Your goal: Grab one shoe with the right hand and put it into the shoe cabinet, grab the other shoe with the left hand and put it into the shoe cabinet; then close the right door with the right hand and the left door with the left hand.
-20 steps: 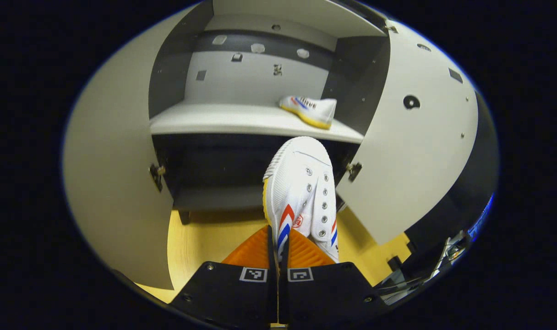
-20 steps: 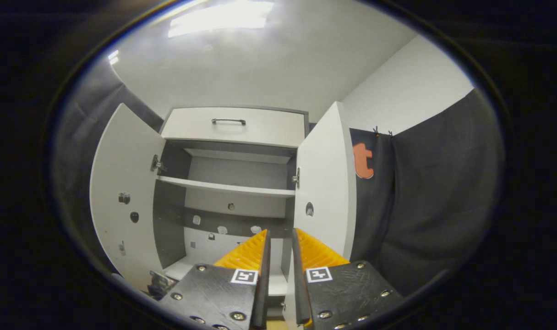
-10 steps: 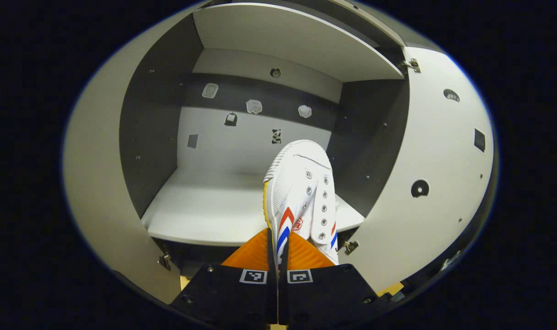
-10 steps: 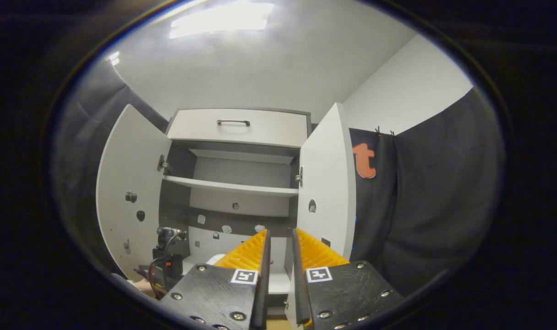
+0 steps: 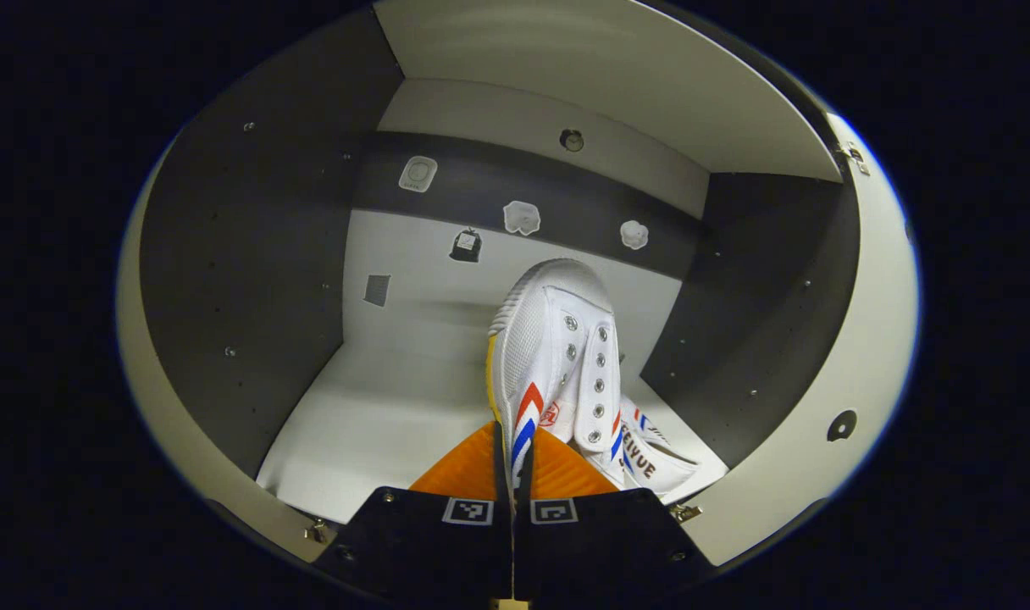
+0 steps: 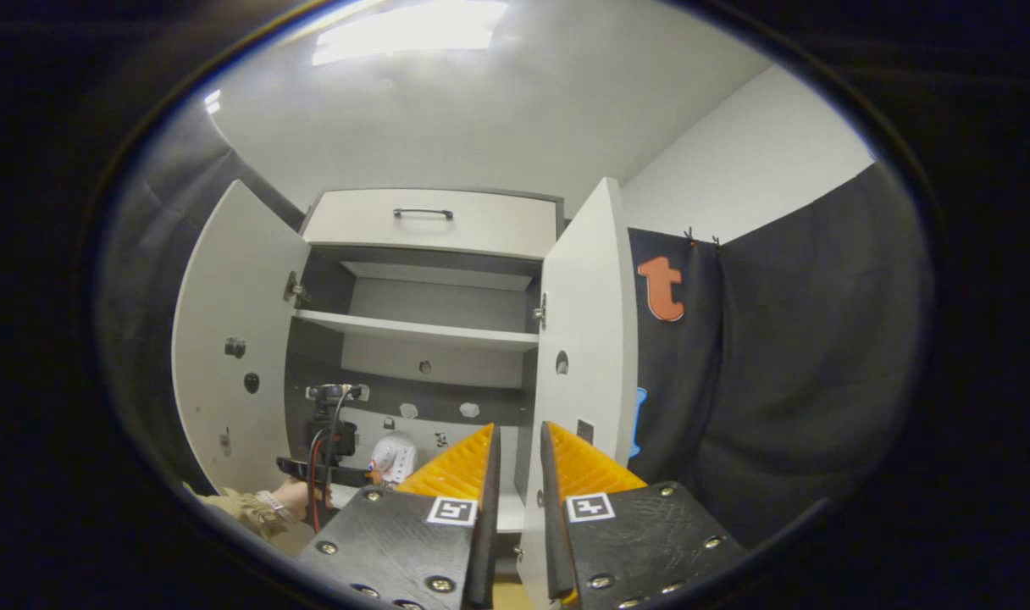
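My left gripper is shut on the heel rim of a white shoe with red and blue stripes. The shoe points toe-first into the shoe cabinet, above its pale shelf. The other white shoe lies on that shelf at the right, close beside the held one. My right gripper hangs back in front of the cabinet, its fingers a narrow gap apart with nothing between them. In the right gripper view the left gripper and its shoe reach into the lower compartment.
Both cabinet doors stand wide open: the left door and the right door. A drawer with a dark handle tops the cabinet, and an upper shelf crosses it. A hand and sleeve hold the left gripper.
My left gripper has carried its shoe up and forward, from below the shelf to inside the compartment beside the other shoe. The right gripper has barely shifted.
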`<state>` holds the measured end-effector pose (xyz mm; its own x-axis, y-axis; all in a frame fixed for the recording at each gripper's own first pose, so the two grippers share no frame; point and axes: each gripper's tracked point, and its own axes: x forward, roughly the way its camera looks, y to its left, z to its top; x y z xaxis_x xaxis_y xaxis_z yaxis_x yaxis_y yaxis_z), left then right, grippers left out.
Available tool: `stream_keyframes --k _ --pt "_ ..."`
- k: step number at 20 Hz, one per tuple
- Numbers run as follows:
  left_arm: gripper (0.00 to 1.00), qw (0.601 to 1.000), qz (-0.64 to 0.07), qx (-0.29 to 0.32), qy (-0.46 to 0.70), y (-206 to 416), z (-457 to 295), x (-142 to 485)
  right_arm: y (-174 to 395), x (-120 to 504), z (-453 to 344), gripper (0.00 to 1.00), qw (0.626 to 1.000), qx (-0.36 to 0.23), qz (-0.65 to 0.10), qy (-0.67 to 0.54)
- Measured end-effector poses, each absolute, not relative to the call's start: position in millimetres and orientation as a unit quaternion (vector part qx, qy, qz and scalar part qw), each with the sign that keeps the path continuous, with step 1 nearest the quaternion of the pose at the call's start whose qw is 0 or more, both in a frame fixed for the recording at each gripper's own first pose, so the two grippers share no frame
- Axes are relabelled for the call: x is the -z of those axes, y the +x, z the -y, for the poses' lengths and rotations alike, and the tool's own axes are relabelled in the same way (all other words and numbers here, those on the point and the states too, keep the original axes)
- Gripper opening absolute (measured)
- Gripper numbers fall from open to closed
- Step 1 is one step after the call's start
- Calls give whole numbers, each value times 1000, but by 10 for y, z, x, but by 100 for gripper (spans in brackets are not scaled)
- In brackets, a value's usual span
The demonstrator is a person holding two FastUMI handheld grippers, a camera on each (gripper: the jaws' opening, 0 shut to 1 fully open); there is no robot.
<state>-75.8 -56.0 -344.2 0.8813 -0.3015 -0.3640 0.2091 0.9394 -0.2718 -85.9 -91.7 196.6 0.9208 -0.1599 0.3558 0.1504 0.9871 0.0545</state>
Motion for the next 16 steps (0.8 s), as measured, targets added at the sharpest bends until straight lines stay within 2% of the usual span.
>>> stream_keyframes --k 2,3,4,5,6,8,9,10,16 --pt "2 963 -212 126 -111 -739 618 3474 -876 -1950 958 24 979 87 182 14" --pt "2 962 -214 127 -114 -740 624 3478 -874 -1936 974 29 979 90 181 17" --pt "2 960 -221 129 -115 -762 620 3544 -876 -1932 988 24 979 92 181 21" --pt "2 960 -224 130 -110 -758 623 3580 -866 -1929 998 29 979 94 181 25" --pt "2 959 -232 130 -102 -710 631 3675 -872 -1938 1015 24 978 97 184 29" --pt "2 959 -236 126 -90 -604 627 3778 -884 -1969 1036 24 976 100 191 37" --pt "2 959 -240 124 -86 -585 634 3821 -887 -1962 1044 29 976 101 191 40" --pt "2 959 -242 124 -80 -561 642 3867 -900 -1961 1063 24 975 104 191 40" --pt "3 961 -244 117 -64 -450 657 3990 -944 -1939 1200 24 973 120 192 39"
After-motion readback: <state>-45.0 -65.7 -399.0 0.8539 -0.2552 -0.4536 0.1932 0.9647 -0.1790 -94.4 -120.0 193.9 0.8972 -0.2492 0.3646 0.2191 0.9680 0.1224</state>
